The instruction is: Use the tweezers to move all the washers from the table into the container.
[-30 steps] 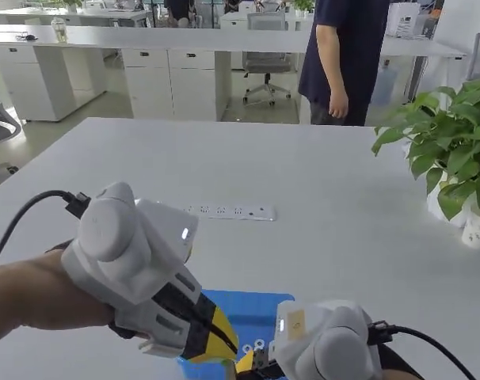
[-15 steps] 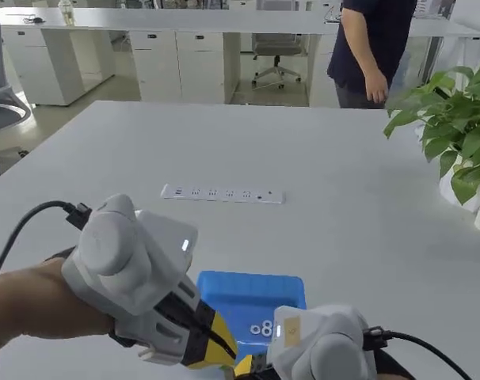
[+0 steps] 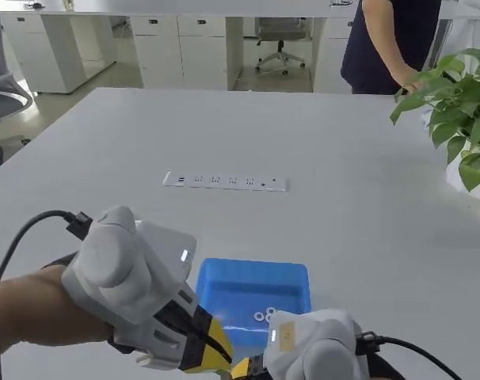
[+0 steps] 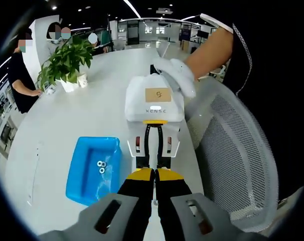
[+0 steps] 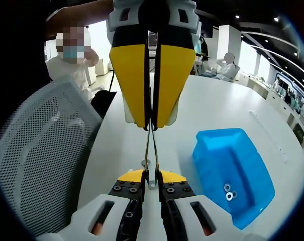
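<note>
Remaining washer (image 5: 146, 162): flat on the table (image 5: 207, 108), just beside the tweezers (image 5: 151, 145), between the two grippers.
Tweezers' axis: runs jaw to jaw, roughly along the long side of the container (image 5: 252, 150).
Right gripper (image 5: 151, 184): clamped on one end of the tweezers; looks the nearer to that washer.
Left gripper (image 5: 152, 124): closed on the other end.
Container: off to one side of the tweezers, apart from them, with a few washers inside (image 5: 228, 192).
Against a second ago: the head view has tipped down and now takes in the whole container; the grippers still meet jaw to jaw.
</note>
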